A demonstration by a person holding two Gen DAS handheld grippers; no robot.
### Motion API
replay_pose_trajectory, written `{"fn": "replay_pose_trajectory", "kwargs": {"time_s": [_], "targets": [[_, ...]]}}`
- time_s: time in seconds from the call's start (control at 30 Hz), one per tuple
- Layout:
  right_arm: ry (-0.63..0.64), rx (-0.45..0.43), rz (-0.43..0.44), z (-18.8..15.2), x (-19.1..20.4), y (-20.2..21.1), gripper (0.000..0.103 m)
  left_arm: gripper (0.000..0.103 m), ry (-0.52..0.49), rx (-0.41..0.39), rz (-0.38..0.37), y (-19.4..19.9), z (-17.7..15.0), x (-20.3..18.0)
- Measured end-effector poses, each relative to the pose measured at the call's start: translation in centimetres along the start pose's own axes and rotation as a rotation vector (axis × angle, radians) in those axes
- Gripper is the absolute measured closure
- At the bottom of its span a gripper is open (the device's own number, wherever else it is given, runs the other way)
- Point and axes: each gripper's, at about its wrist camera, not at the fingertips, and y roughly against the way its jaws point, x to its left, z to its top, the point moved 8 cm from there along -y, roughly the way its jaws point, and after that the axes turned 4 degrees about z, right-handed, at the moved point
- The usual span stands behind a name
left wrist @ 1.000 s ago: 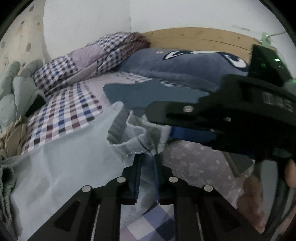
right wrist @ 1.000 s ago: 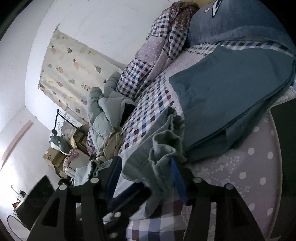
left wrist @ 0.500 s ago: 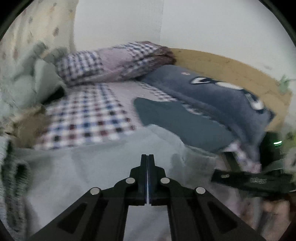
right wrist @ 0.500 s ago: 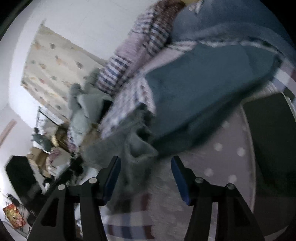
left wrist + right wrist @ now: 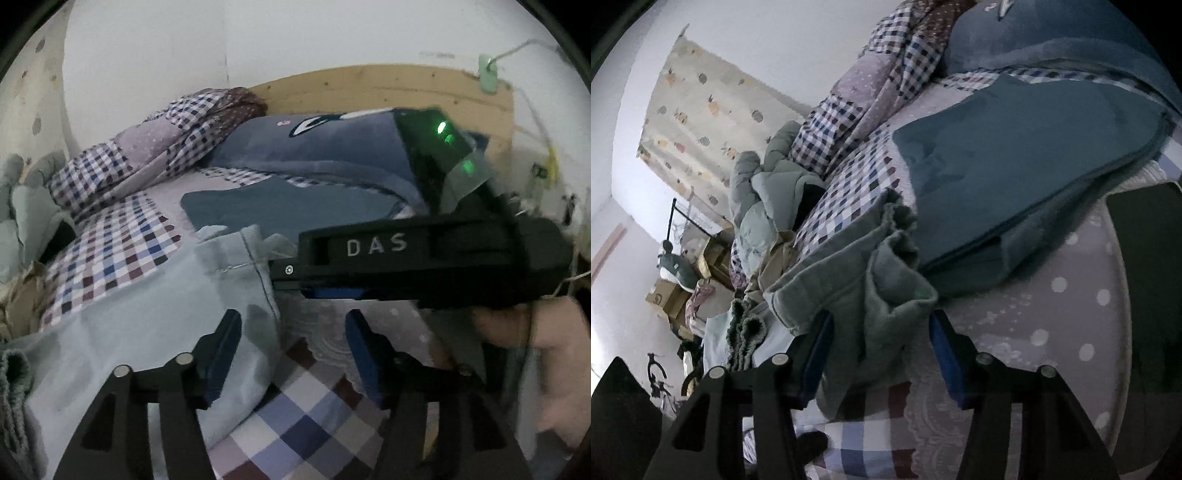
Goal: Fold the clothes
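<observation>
Since a second ago your left hand-held gripper (image 5: 291, 354) went from pinched tight on the pale grey-blue cotton garment (image 5: 147, 332) to jaws that have just been opening — the cloth's edge lies between the pads now, but they don't press on it. Your right hand-held gripper (image 5: 879, 354) barely shifted; it stands about half open astride a bunched fold of the same garment (image 5: 871, 280), and I can't see the pads actually squeezing it, so call it open too.

Progress-wise, the garment is spread over the checked patchwork bedsheet (image 5: 110, 251) near the front edge of the bed, with one flap already turned over and a seam showing. Still rumpled at the right corner, though. A folded teal-blue cloth (image 5: 1015, 173) already lies flat further up the bed — looks done. My guess: you're midway, with at least one more fold and a smoothing left.
</observation>
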Motion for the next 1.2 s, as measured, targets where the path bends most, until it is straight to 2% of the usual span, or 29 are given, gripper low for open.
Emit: {"fn": "replay_pose_trajectory", "kwargs": {"time_s": [0.07, 0.1, 0.13, 0.17, 0.2, 0.33, 0.43, 0.47, 0.5, 0.57, 0.63, 0.7, 0.83, 1.03, 1.2], "targets": [[0.013, 0.004, 0.005, -0.1, 0.4, -0.2, 0.045, 0.039, 0.031, 0.03, 0.058, -1.3, 0.0, 1.2], [0.016, 0.003, 0.01, -0.1, 0.6, -0.2, 0.045, 0.047, 0.058, 0.035, 0.068, -1.6, 0.0, 1.8], [0.02, 0.0, 0.012, -0.1, 0.7, -0.1, 0.045, 0.077, 0.09, 0.043, 0.076, -2.1, 0.1, 2.6], [0.018, -0.001, 0.011, -0.1, 0.7, -0.1, 0.045, 0.089, 0.122, 0.051, 0.077, -2.4, 0.0, 3.4], [0.016, -0.003, 0.011, -0.1, 0.6, 0.0, 0.045, 0.093, 0.144, 0.051, 0.071, -2.4, 0.1, 4.0], [0.001, -0.009, 0.004, 0.0, 0.2, 0.1, 0.045, 0.095, 0.198, -0.002, 0.096, -1.2, 1.0, 6.6], [-0.017, -0.011, 0.002, 0.1, -0.3, 0.1, 0.046, 0.095, 0.292, -0.036, 0.115, 0.0, 2.0, 9.8], [-0.02, -0.005, -0.001, 0.0, -0.4, 0.0, 0.049, 0.095, 0.32, -0.039, 0.115, 0.2, 2.2, 10.7], [-0.017, 0.002, -0.008, -0.1, -0.5, -0.1, 0.053, 0.095, 0.342, -0.042, 0.116, 0.4, 2.4, 11.6], [0.004, 0.028, -0.032, -0.4, -0.3, -0.8, 0.077, 0.095, 0.368, -0.047, 0.122, 0.7, 2.6, 13.0], [0.063, 0.021, -0.05, -0.4, 0.8, -0.8, 0.09, 0.095, 0.388, -0.051, 0.121, 1.1, 2.7, 13.9], [0.136, -0.012, -0.041, -0.2, 2.7, -0.2, 0.092, 0.095, 0.398, -0.057, 0.125, 1.5, 2.6, 14.7], [0.271, -0.068, 0.078, -0.3, 7.2, 1.7, 0.092, 0.095, 0.417, -0.06, 0.133, 2.1, 2.3, 15.7], [0.39, 0.013, 0.157, -3.0, 10.1, 0.7, 0.092, 0.095, 0.443, -0.051, 0.143, 2.2, 1.6, 17.0], [0.407, 0.053, 0.206, -4.0, 10.5, 0.4, 0.087, 0.095, 0.454, -0.047, 0.143, 2.1, 1.4, 17.4]]}}
